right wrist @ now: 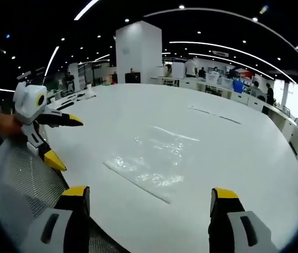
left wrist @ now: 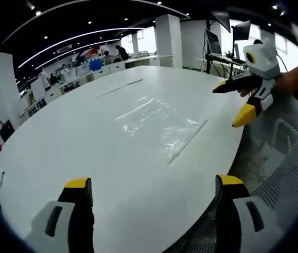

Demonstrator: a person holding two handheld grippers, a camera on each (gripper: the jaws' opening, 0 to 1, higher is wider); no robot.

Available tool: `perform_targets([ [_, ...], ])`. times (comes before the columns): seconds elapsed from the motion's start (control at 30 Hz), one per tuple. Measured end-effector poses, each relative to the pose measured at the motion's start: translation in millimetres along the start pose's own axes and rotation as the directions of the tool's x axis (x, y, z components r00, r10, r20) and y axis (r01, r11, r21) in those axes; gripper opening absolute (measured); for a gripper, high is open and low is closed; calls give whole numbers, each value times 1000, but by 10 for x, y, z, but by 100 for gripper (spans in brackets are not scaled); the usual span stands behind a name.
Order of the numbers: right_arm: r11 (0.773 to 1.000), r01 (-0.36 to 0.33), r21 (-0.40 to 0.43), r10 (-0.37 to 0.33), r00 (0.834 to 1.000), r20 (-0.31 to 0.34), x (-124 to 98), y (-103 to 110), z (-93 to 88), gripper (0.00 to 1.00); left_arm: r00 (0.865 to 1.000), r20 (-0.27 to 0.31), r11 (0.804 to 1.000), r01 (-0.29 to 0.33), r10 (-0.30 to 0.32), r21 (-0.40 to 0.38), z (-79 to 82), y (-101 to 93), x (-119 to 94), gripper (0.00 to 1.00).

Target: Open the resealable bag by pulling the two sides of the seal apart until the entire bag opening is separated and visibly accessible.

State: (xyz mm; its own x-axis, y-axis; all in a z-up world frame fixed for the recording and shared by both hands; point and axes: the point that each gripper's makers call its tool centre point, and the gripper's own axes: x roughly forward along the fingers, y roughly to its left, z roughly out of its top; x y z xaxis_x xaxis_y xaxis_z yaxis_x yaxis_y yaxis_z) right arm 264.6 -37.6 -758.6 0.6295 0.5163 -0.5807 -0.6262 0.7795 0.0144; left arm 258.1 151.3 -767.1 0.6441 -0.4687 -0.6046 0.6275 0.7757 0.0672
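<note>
The resealable bag [left wrist: 159, 125] lies flat and clear on the white counter [left wrist: 86, 137], its long straight seal edge turned toward the counter's near rim, which puts the seal within reach of both claws. Left of the bag, the left claw [left wrist: 154, 192] hangs short of the bag over the counter's near rim, jaws spread wide and empty; its width looks meant to straddle the seal. Right of the bag, the right claw [left wrist: 233, 103], held in a hand [left wrist: 296, 79], also stands apart from the bag with jaws parted, holding nothing. By my reading the seal is untouched and closed, so gripping each side comes next.
</note>
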Motion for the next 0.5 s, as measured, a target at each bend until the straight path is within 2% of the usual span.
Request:
perform_targets([
  [0.2,1000,5,1,-5,1000,12,-13,-8,31,95,1000,-6,1000,13,-13,13,-10,-36,-2,95],
  [0.37,1000,14,3,-14,1000,-8,-6,-30,1,93,1000,-4,1000,28,-28,10,-9,-53,-3,94],
  [0.5,1000,3,-1,-3,1000,-26,-19,-22,-5,86,1000,-12,1000,24,-24,11,-23,-32,-3,90],
])
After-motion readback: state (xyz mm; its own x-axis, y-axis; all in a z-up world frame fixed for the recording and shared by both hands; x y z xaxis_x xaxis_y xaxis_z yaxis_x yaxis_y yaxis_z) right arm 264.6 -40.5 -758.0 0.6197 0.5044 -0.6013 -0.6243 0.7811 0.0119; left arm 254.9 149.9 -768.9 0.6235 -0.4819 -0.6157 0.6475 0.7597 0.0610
